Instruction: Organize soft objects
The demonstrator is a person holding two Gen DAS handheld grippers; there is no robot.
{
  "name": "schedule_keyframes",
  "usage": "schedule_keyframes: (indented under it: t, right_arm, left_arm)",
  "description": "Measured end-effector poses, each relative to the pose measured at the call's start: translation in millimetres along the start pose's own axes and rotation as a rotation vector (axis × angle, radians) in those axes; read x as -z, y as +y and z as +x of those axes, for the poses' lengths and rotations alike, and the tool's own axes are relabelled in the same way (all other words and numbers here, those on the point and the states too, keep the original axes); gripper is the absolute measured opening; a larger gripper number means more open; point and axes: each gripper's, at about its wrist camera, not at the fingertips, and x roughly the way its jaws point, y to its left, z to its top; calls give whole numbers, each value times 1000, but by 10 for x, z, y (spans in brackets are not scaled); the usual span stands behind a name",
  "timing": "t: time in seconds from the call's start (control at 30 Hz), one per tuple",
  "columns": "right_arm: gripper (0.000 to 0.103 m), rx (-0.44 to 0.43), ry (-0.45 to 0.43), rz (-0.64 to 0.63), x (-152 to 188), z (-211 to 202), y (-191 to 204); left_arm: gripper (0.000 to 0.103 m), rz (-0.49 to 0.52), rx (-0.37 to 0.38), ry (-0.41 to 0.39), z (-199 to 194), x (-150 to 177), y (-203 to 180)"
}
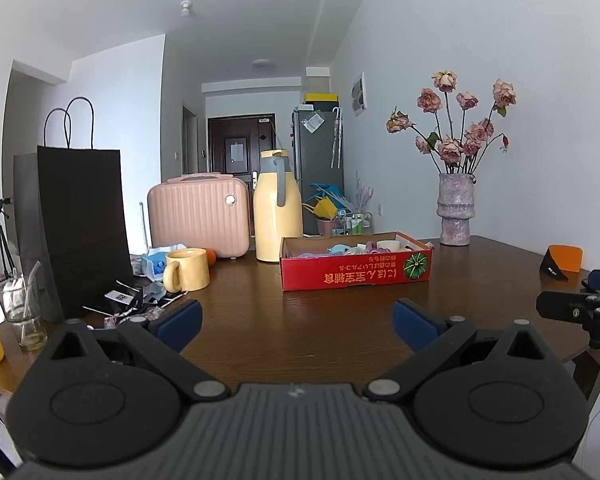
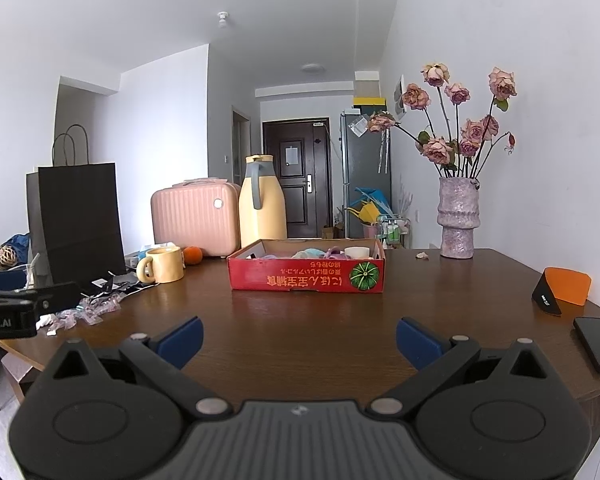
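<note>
A shallow red cardboard box (image 1: 356,274) (image 2: 306,276) stands on the dark wooden table (image 1: 300,320) (image 2: 320,320). Several soft pastel things (image 1: 342,249) (image 2: 320,253) lie inside it, blue, pink and purple. My left gripper (image 1: 298,322) is open and empty, low over the table in front of the box. My right gripper (image 2: 300,340) is open and empty too, at about the same distance from the box. Each gripper shows at the edge of the other's view: the right one (image 1: 580,310), the left one (image 2: 16,308).
Left of the box stand a yellow mug (image 1: 188,270) (image 2: 162,265), a yellow jug (image 1: 277,208), a pink case (image 1: 198,220) and a black paper bag (image 1: 80,224). Wrappers (image 2: 84,312) litter the left side. A flower vase (image 2: 458,218), an orange-black thing (image 2: 564,290) and a phone (image 2: 598,344) are at right.
</note>
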Motion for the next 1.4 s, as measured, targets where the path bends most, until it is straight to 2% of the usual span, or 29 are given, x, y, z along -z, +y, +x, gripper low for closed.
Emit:
schedule_keyframes:
  t: [1.4]
  right_arm:
    - [103,3,9,6,27,33,-18]
  left_arm:
    - [103,3,-14,-13,-15,23,-19]
